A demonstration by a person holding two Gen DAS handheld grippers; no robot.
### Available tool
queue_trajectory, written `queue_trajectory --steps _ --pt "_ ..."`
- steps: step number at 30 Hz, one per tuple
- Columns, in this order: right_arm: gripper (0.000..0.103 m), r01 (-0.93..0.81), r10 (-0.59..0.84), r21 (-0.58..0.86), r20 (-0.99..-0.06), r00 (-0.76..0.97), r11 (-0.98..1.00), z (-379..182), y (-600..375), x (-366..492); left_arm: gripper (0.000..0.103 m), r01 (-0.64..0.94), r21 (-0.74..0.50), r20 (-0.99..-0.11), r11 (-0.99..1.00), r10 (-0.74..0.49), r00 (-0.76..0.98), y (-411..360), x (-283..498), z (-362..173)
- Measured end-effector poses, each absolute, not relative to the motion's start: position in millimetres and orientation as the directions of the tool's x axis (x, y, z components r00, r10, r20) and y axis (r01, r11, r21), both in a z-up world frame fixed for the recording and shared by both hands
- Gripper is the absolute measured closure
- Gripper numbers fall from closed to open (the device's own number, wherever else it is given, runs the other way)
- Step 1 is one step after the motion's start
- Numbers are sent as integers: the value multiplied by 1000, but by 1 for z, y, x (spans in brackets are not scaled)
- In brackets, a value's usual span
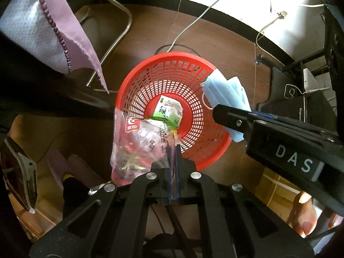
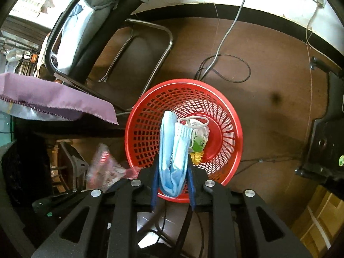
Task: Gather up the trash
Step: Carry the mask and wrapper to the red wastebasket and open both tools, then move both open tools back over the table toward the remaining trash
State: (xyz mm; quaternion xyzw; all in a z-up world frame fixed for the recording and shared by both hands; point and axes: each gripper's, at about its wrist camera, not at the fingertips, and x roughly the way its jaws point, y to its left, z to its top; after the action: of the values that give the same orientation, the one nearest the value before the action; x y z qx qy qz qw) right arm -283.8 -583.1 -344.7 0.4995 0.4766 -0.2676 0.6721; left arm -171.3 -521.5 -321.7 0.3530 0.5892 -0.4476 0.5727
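A red mesh basket (image 1: 139, 90) (image 2: 150, 111) stands on the brown floor straight below both grippers. Inside it lie a green tea carton (image 1: 169, 111) (image 2: 200, 142) and a yellow scrap (image 2: 196, 158). My left gripper (image 1: 173, 150) is shut on the corner of a clear snack wrapper (image 1: 133, 146) with a red logo, which hangs over the basket's near-left rim. My right gripper (image 2: 173, 161) is shut on a folded blue face mask (image 2: 172, 142) (image 1: 225, 88), held above the basket; one of its fingers (image 1: 232, 120) shows from the right in the left wrist view.
A chair with a chrome frame (image 2: 165, 49) stands behind the basket. Cables (image 2: 225, 68) loop on the floor beyond it. A purple cloth (image 1: 71, 21) (image 2: 53, 96) hangs over a table edge at the left. A person's foot (image 1: 305, 215) and cardboard boxes (image 2: 318, 221) are at the lower right.
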Motion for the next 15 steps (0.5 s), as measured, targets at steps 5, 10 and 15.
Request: queue_trajectory --steps 5,10,15 --pt "59 845 113 426 -904 413 323 -341 -585 -287 59 910 -144 -989 389 -99 -114 -518 -163 -324" --pt "48 840 91 452 -890 447 300 -330 -587 -296 33 893 -185 -980 411 -150 -134 -516 -156 -315" --pt "48 828 80 484 -872 482 284 -316 -585 -304 29 889 -197 -978 414 -148 -148 -513 -153 -307"
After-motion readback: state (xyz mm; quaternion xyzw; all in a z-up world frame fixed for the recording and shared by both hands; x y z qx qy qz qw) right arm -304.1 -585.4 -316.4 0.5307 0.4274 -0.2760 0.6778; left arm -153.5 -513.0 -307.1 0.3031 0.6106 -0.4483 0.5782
